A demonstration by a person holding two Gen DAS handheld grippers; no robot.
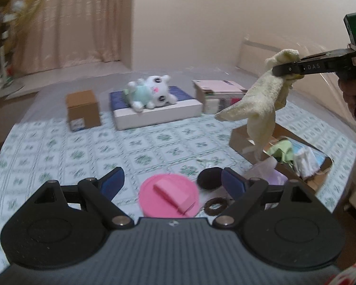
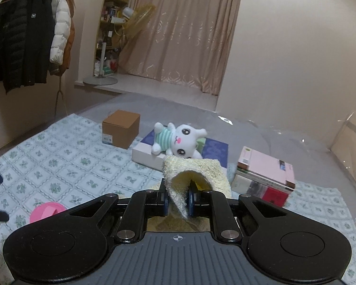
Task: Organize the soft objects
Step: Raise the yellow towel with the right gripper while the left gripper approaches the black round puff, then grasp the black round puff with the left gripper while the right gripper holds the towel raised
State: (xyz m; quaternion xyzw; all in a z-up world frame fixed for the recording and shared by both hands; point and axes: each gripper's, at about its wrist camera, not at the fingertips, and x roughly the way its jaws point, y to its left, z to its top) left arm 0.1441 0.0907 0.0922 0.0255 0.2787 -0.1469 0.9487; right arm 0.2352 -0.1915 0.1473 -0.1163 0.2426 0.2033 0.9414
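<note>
A small closed cardboard box [image 2: 121, 129] stands on the green-patterned bed sheet [image 2: 59, 161]. Just to its right lies a flat white box with a blue top [image 2: 146, 153]. Farther right of the cardboard box sits a stack of books [image 2: 264, 174], a pink one uppermost. Behind the cardboard box hang beige curtains [image 2: 182, 30], with a yellow standing fan [image 2: 136, 21] and a bookshelf [image 2: 111, 11] to their left. Well left of the cardboard box, dark and white jackets [image 2: 26, 38] hang on a rail.

pale yellow towel [image 1: 258, 104] | fluffy, crumpled, hanging lifted over open cardboard box [image 1: 239, 140] | white plush toy [image 1: 152, 91] | lying at bed's far edge
</note>
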